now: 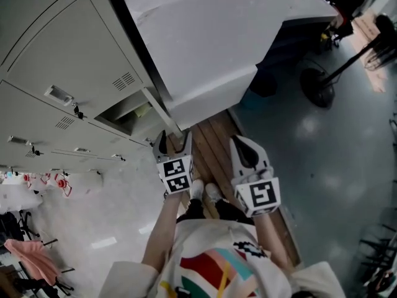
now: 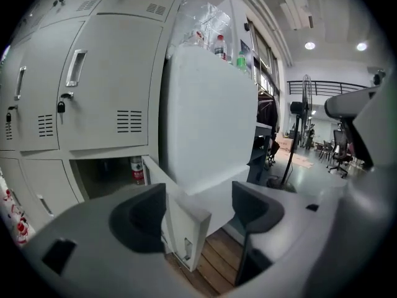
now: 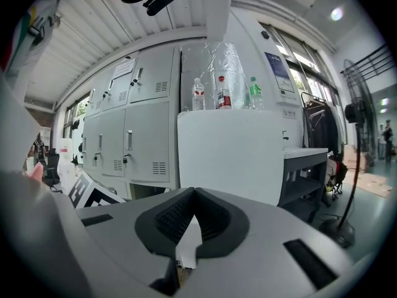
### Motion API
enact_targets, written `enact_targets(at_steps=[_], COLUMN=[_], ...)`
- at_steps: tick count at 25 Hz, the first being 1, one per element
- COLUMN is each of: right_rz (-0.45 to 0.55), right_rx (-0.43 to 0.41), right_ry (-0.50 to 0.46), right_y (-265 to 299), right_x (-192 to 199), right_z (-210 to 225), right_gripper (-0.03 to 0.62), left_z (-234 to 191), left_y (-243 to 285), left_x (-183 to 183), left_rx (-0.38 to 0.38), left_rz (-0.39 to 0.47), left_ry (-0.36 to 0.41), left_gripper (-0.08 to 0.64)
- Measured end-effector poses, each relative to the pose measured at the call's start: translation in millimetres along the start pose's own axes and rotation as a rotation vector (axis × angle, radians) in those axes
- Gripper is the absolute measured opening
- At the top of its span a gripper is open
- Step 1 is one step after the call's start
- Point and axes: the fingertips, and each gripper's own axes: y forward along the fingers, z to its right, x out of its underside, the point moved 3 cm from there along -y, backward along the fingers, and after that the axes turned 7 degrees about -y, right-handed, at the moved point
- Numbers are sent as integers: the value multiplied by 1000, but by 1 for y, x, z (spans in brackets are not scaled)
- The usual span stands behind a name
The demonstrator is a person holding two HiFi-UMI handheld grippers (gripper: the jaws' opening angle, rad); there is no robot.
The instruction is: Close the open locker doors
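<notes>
Left gripper view: bottle in open locker; left hand-held gripper gapes, right hand-held gripper closed.

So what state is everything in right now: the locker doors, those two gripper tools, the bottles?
Lower locker door: open, swung out.
Upper locker door: shut, padlock hanging on it.
Left gripper: open, the open door's edge between its jaws.
Right gripper: shut, empty.
Bottle inside the open locker: upright.
Three bottles on the white cabinet: upright.
</notes>
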Motion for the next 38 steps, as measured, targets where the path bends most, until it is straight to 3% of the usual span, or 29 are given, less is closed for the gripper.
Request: enact_targets(at_steps=[7,13,20,32,38], right_rz=[-52,-62,-63,-52,-45], right_rx=[20,39,42,-38,-101], right_ry=[6,3,4,-18,-32], right_y=[-5,-7,-7,7,20], right_x=[11,15,14,6,2], right_z=[3,5,2,-22,-41], right_gripper=[5,5,5,5,5], left_z=[-7,-10,-11,-31,-53], left_y=[15,16,12,-4,-18], left_x=[24,30,34,41,47], left_rx=[-6,-26,-38,-57,-104], left_rz=[-73,-81,-95,-99,-94], left_ry=[-25,3,4,-78,-87], left_gripper=[322,187,152,133,132])
